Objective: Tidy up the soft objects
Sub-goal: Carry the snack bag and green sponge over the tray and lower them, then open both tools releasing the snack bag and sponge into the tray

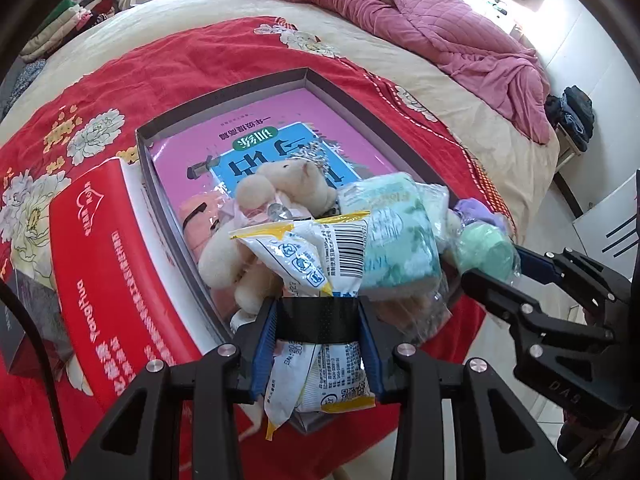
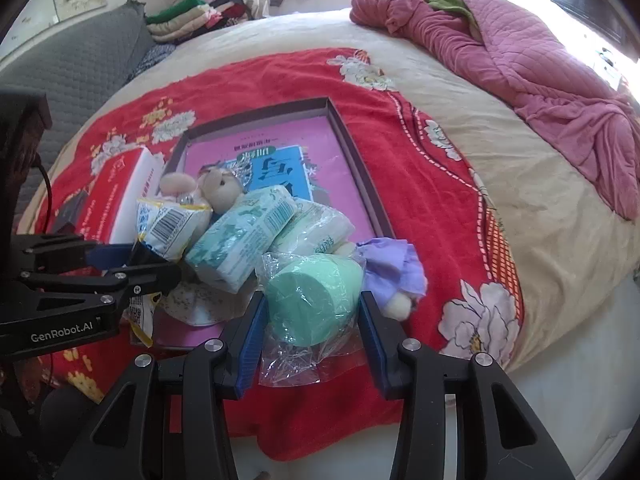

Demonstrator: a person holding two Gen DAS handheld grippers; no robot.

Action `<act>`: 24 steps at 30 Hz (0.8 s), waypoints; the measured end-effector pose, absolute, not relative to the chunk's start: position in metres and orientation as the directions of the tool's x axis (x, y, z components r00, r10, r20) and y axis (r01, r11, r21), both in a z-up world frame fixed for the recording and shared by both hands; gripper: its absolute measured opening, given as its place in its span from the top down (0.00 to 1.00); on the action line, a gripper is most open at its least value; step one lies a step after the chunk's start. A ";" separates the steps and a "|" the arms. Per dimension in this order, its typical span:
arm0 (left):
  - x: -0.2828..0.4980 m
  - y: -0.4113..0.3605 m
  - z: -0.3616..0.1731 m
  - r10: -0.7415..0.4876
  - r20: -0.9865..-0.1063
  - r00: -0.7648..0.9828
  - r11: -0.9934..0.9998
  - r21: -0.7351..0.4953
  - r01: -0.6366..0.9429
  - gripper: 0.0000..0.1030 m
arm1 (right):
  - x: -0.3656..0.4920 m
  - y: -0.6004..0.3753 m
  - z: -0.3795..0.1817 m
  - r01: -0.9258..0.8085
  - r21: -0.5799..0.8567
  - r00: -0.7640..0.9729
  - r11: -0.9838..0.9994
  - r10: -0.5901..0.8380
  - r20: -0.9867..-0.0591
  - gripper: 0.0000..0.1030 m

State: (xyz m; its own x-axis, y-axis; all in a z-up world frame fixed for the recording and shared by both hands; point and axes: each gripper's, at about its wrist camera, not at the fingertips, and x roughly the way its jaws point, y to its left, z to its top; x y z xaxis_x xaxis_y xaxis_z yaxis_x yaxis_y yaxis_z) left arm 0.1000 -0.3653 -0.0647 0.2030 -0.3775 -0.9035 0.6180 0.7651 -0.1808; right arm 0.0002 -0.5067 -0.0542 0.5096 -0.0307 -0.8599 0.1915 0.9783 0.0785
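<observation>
My left gripper [image 1: 318, 308] is shut on a white and yellow plastic packet [image 1: 304, 256], held over the near end of a shallow grey box [image 1: 224, 92]. To its right, my right gripper [image 2: 312, 300] is shut on a mint green roll in clear wrap [image 2: 308, 300]. Inside the box a beige plush toy [image 1: 280, 184] lies on a pink book [image 1: 280, 112]. A teal patterned tissue pack [image 2: 240, 240] and a second pale pack [image 2: 316, 228] lie in the pile. A doll in a purple dress [image 2: 392, 268] lies at the box's right edge.
The box rests on a red floral blanket [image 2: 420, 168] on a cream bed. A red tissue carton [image 1: 108, 260] stands against its left wall. A crumpled pink quilt [image 2: 520, 60] lies at the far right, folded clothes [image 2: 188, 16] at the far left. The bed's edge and floor are close below.
</observation>
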 end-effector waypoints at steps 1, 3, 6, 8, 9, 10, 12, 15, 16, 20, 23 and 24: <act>0.103 -0.366 -0.066 -0.376 -0.904 0.201 0.767 -0.182 0.616 0.63 | 0.003 -0.507 -0.056 0.191 0.080 0.511 0.978 -0.029 -0.859 0.55; 0.107 -0.367 -0.067 -0.379 -0.904 0.199 0.768 -0.188 0.612 0.63 | 0.007 -0.508 -0.057 0.189 0.085 0.517 0.978 -0.025 -0.856 0.55; 0.111 -0.368 -0.069 -0.377 -0.903 0.205 0.771 -0.184 0.609 0.63 | 0.014 -0.510 -0.059 0.189 0.094 0.527 0.977 -0.020 -0.850 0.55; 0.114 -0.369 -0.069 -0.378 -0.901 0.211 0.772 -0.181 0.610 0.62 | 0.019 -0.510 -0.060 0.188 0.094 0.536 0.978 -0.022 -0.844 0.55; 0.115 -0.369 -0.070 -0.377 -0.901 0.213 0.774 -0.180 0.608 0.62 | 0.022 -0.510 -0.061 0.184 0.091 0.541 0.979 -0.024 -0.841 0.55; 0.116 -0.369 -0.070 -0.377 -0.901 0.215 0.775 -0.180 0.606 0.62 | 0.023 -0.509 -0.062 0.181 0.088 0.544 0.980 -0.025 -0.839 0.55; 0.118 -0.370 -0.070 -0.376 -0.900 0.220 0.775 -0.175 0.608 0.62 | 0.028 -0.506 -0.064 0.173 0.072 0.541 0.982 -0.033 -0.841 0.55; 0.119 -0.370 -0.070 -0.380 -0.898 0.222 0.775 -0.177 0.607 0.62 | 0.029 -0.500 -0.067 0.155 0.066 0.536 0.986 -0.027 -0.844 0.55; 0.119 -0.370 -0.070 -0.382 -0.897 0.222 0.774 -0.179 0.607 0.62 | 0.027 -0.498 -0.068 0.150 0.070 0.538 0.986 -0.022 -0.843 0.55; 0.119 -0.369 -0.069 -0.394 -0.893 0.218 0.772 -0.193 0.605 0.62 | 0.022 -0.497 -0.071 0.162 0.118 0.545 0.980 0.011 -0.839 0.55; 0.118 -0.368 -0.069 -0.407 -0.889 0.211 0.769 -0.209 0.605 0.62 | 0.018 -0.497 -0.073 0.179 0.135 0.552 0.974 0.014 -0.834 0.54; 0.118 -0.368 -0.069 -0.408 -0.889 0.208 0.769 -0.211 0.604 0.62 | 0.016 -0.497 -0.073 0.187 0.139 0.554 0.972 0.012 -0.832 0.54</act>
State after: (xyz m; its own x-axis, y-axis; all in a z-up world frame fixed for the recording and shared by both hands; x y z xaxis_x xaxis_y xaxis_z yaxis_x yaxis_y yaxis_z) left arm 0.1182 -0.3680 -0.0687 0.2084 -0.4076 -0.8891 0.6041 0.7685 -0.2107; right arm 0.0164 -0.4971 -0.0729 0.5545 0.0122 -0.8321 0.1871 0.9725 0.1389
